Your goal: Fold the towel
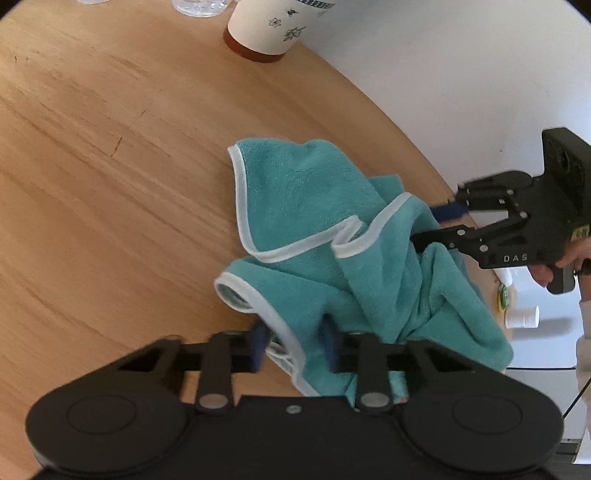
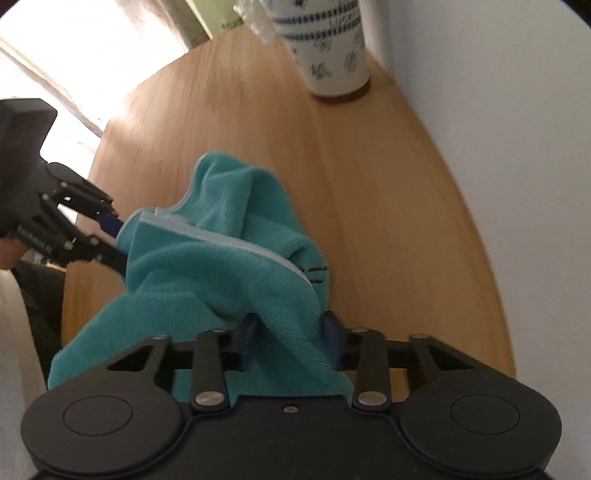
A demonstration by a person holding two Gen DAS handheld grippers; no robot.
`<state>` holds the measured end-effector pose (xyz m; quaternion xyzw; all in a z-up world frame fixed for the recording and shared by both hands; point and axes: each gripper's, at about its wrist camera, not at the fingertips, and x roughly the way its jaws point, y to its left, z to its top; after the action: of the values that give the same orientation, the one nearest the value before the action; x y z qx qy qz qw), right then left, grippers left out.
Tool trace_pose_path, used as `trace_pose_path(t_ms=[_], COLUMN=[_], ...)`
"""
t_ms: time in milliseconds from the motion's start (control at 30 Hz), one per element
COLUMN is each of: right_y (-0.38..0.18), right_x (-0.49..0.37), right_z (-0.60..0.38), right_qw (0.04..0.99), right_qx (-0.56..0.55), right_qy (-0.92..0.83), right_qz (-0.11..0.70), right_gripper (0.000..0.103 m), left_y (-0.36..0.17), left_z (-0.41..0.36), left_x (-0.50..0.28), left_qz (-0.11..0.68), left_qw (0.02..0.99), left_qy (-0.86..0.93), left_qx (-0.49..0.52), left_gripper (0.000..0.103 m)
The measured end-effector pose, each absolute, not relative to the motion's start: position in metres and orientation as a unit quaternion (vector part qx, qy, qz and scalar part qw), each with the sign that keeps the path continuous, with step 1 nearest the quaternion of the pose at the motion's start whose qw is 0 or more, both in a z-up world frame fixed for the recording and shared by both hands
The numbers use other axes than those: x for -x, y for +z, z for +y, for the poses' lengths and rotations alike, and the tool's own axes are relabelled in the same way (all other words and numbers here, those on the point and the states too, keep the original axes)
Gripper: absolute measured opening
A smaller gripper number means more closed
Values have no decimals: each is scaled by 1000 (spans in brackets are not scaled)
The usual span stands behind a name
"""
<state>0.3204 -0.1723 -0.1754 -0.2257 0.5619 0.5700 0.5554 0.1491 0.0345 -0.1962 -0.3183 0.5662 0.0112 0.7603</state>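
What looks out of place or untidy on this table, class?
The teal towel lies crumpled in a heap near the table edge, partly overhanging it. The cup stands upright; nothing looks spilled.

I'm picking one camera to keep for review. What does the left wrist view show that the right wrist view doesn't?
Only the left wrist view shows the towel's white-trimmed corners, a small white container off the table, and the right gripper from the side. Only the right wrist view shows a bright window and the left gripper from the side. Both show the crumpled teal towel, the wooden table and the patterned cup.
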Motion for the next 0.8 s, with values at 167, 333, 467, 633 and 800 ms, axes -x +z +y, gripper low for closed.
trace_pose_path(t_ms=[167,333,467,633,800], right_y=[-160,-130,-108,-74,-55], right_x=[-323,-314,-295,-263,-233], right_z=[-193,-228,-251,-292,-315], right_qw=[575,626,666,729,770], right_qx=[184,131,93,21,-8], right_qy=[564,551,540,506,470], right_qz=[563,536,506,460,432], right_gripper=[6,6,6,5,5], left_y=[-187,-177,-160,-143,-137], left_z=[28,30,35,44,52], left_x=[-150,-150,-146,-132,-121], left_qz=[555,549,529,516,554], left_qw=[777,789,808,821,802], left_qy=[10,6,18,36,53], left_qx=[298,276,259,241,218], left_gripper=[13,10,10,10,10])
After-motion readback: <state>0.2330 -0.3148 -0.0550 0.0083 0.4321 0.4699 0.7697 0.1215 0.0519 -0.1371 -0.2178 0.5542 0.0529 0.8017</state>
